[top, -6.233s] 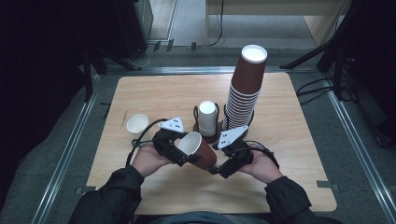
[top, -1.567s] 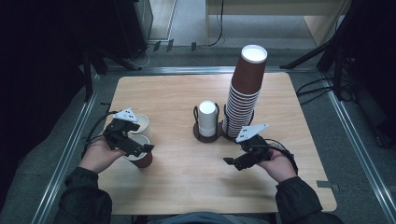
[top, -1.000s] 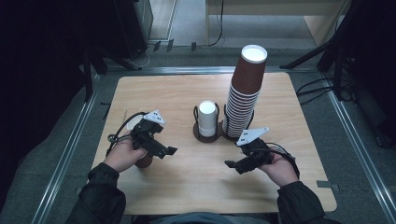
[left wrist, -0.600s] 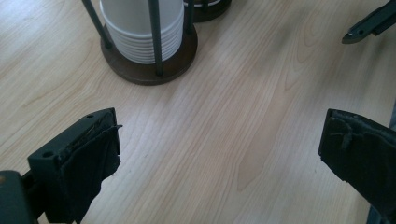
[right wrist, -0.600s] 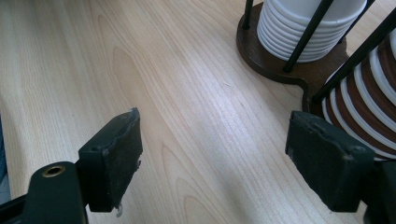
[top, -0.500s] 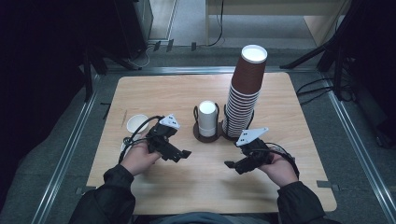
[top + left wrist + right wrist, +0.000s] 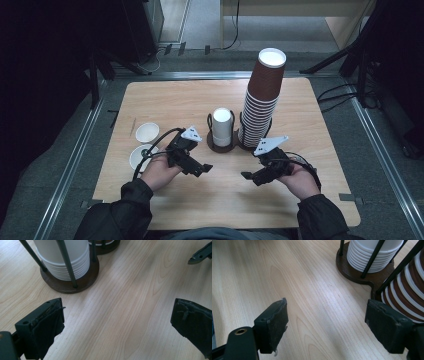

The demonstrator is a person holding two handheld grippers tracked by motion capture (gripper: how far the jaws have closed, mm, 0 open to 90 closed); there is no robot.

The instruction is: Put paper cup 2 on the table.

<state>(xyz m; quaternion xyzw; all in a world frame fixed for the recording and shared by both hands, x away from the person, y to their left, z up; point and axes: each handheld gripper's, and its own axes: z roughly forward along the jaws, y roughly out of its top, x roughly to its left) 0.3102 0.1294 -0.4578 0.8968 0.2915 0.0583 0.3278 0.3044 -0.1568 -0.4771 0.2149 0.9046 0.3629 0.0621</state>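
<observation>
Meanwhile both grippers hung wide and empty over the table point(image 7: 200, 107): the left gripper point(image 7: 196, 169) just in front of the white stack point(image 7: 221, 128), the right gripper point(image 7: 256, 176) near the brown stack point(image 7: 261, 100). Two cups point(image 7: 146, 132) stood at the left edge.

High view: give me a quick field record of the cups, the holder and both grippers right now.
left gripper: open, empty, above the table
right gripper: open, empty, above the table
brown cup stack: tall, in the holder's right ring
white cup stack: short, in the left ring
cup holder: dark base, thin rods
loose cups: two, upright, at the table's left edge
</observation>
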